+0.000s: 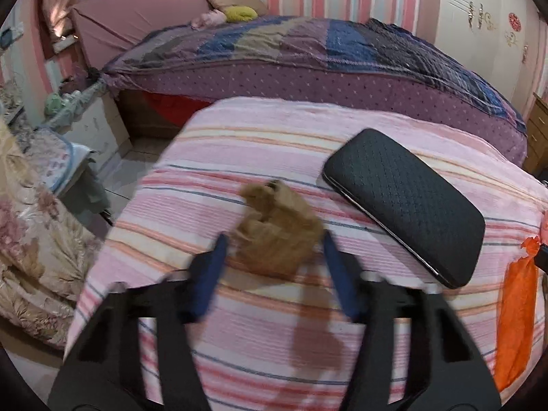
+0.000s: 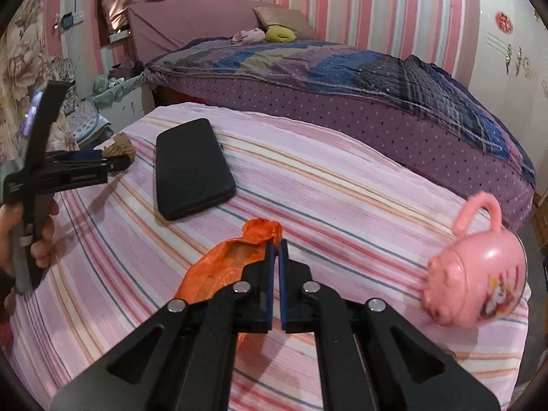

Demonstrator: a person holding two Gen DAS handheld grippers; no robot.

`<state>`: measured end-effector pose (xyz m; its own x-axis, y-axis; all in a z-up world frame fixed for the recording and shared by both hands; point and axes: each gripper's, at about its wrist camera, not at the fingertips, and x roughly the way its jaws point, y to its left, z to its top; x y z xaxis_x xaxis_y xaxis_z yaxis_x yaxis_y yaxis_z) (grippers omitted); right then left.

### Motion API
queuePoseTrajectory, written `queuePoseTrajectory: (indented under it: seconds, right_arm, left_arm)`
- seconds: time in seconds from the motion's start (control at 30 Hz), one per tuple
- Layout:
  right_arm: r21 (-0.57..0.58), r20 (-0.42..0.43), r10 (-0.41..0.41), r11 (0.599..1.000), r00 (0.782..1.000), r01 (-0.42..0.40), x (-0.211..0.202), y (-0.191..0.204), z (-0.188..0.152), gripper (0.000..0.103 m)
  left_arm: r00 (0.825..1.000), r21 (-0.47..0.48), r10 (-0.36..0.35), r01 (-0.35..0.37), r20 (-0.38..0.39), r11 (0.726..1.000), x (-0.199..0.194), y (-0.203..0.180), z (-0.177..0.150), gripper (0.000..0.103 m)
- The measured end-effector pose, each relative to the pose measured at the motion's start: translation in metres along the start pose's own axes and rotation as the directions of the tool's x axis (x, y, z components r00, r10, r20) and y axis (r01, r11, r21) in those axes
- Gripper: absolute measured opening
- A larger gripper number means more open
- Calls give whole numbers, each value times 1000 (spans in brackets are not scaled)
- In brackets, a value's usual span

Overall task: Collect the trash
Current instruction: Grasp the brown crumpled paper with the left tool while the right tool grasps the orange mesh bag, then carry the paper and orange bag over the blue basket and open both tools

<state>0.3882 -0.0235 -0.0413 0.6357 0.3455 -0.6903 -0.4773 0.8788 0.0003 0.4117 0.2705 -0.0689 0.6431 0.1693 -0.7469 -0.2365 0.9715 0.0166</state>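
Pink-striped wallpaper is running round a bedroom, and a large bed (image 1: 308,54) under a patchwork purple and blue quilt is filling the background. In front of it, a surface draped in a pink striped cloth (image 2: 342,185) is carrying everything else; whether it is a tabletop or a second bed cannot be told. No brand or readable writing is showing anywhere; only a small cartoon picture is sitting on the side of the pink pig-shaped cup (image 2: 479,274), which is lying tipped on its side near the right edge of the cloth.

A black textured case (image 1: 407,205) is lying flat on the cloth, between the two pieces of trash. The left gripper (image 1: 274,243) is reaching over the crumpled brown paper wad (image 1: 281,229), its blue-padded fingers (image 1: 215,267) standing one on each side of the wad with the paper between them; motion blur is hiding whether the pads are actually pressing on it. A person's hand (image 2: 41,239) is holding that tool at the left edge of the right wrist view.

The right gripper (image 2: 276,243) is sitting with its fingers (image 2: 270,274) drawn together, pinching the knotted end of the orange plastic wrapper (image 2: 222,270), which is trailing back to the left across the cloth.
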Motion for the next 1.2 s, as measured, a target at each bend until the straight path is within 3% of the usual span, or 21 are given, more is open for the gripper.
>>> queuePoseTrajectory:
  seconds: [0.2,0.5,0.77,1.2]
  right_arm:
    - [21,22,11,1000,1000,-11,-13,-7,-10,2]
    - [26,60,18,999,998,-19,-52,-8,-34,2]
    - [49,83,-11,999,996,7,-97,-18,-54,2]
    - [103,98,-89,992,991,79,-180,-56,-100,2]
  left_arm:
    - [999,-8,-23,23,29,1000,-23,-4,-15,44]
    - [994,-17,-30,32,107,999,-96,-26,-68,44]
    - [985,38,-43,37,165,999,-154,-60,-108,44]
    - [979,65,-124,115,160,991,-217,-130,-148,44]
